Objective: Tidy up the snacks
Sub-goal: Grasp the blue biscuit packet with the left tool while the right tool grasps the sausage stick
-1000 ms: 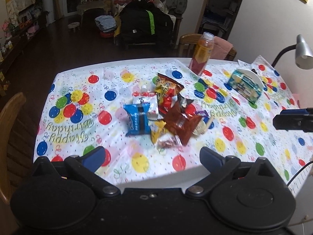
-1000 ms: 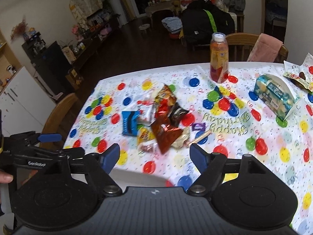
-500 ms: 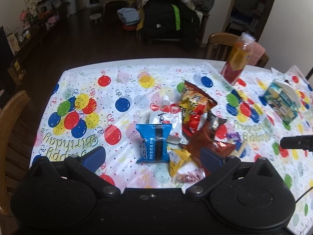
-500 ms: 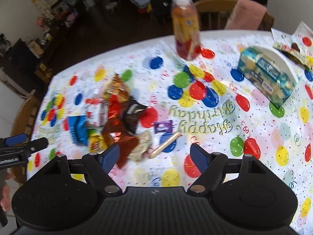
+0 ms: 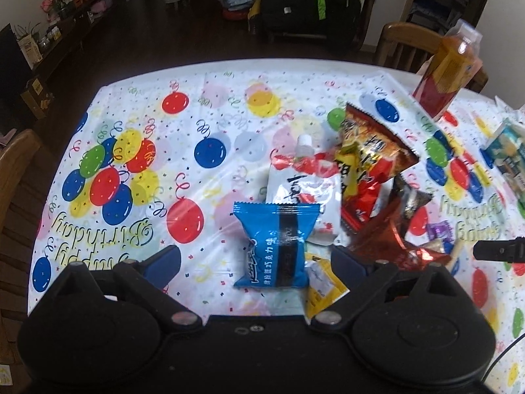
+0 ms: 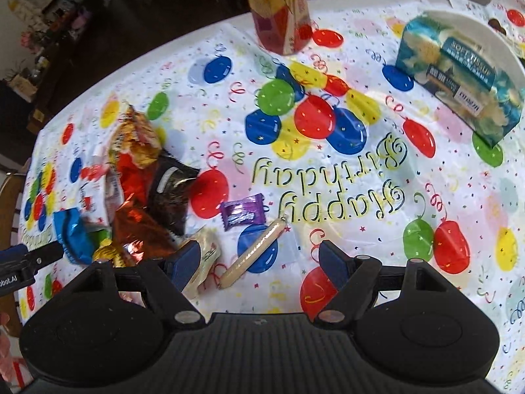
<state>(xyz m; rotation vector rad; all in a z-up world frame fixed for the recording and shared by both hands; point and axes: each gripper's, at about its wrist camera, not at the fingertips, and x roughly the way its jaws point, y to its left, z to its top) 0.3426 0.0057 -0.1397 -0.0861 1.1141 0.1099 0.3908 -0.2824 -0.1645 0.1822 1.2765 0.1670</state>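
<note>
A heap of snack packets lies on the balloon-print tablecloth (image 5: 137, 177). Nearest my open left gripper (image 5: 256, 264) is a blue packet (image 5: 275, 246), lying between the fingers' line of sight. Behind it are a white spouted pouch (image 5: 303, 184), an orange-red chip bag (image 5: 367, 154) and a shiny red-brown bag (image 5: 387, 243). My right gripper (image 6: 262, 261) is open above a tan sausage stick (image 6: 254, 252), with a purple candy (image 6: 242, 211) just beyond. The heap's dark packet (image 6: 170, 187) and red-brown bag (image 6: 141, 229) lie to its left.
An orange juice bottle (image 6: 279, 10) stands at the far side of the table. A tissue pack (image 6: 459, 75) sits at the far right. Wooden chairs (image 5: 13, 170) stand at the left edge and behind the bottle (image 5: 403, 42). A dark floor and furniture lie beyond.
Both grippers have moved forward and lower over the table, so the snacks look larger. The left now faces the blue packet; the right now hangs over the sausage stick. Both stay open.
</note>
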